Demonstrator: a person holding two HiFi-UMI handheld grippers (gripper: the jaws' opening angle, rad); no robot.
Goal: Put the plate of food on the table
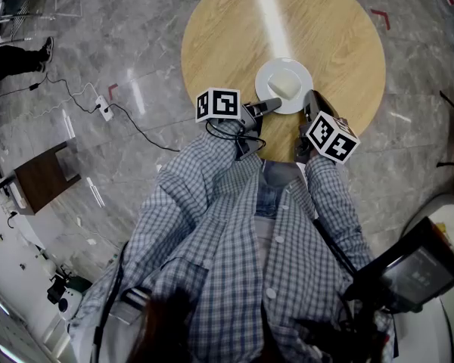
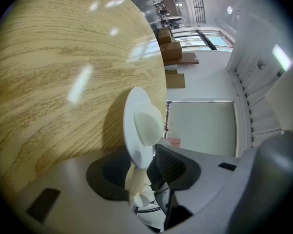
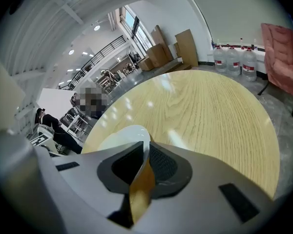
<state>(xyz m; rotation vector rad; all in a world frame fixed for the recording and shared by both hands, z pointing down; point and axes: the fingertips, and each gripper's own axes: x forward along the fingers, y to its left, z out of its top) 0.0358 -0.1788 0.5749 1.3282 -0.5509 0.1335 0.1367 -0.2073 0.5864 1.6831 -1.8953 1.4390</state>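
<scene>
The plate [image 1: 271, 74] with the pale piece of food [image 1: 286, 85] lies on the round wooden table [image 1: 227, 29]. It is at the near side of the table, a little right of the middle, just in front of you. In the left gripper view its shadow joins its underside on the wood. You have one gripper at each side of the plate. Your left gripper [image 2: 139, 172] is at the near left rim. Its jaws stand wide apart and the rim of the plate passes between them. A dark gap shows between the rim and one pad, so this gripper holds nothing. Your right gripper [image 3: 145, 161] is at the near right rim and points down toward the table. Its jaws are almost together, with only the thin white rim between the pads. They seem to press on it, although the contact itself is hard to see from this angle. On the far part of the table the wood shows bright reflections of light.
</scene>
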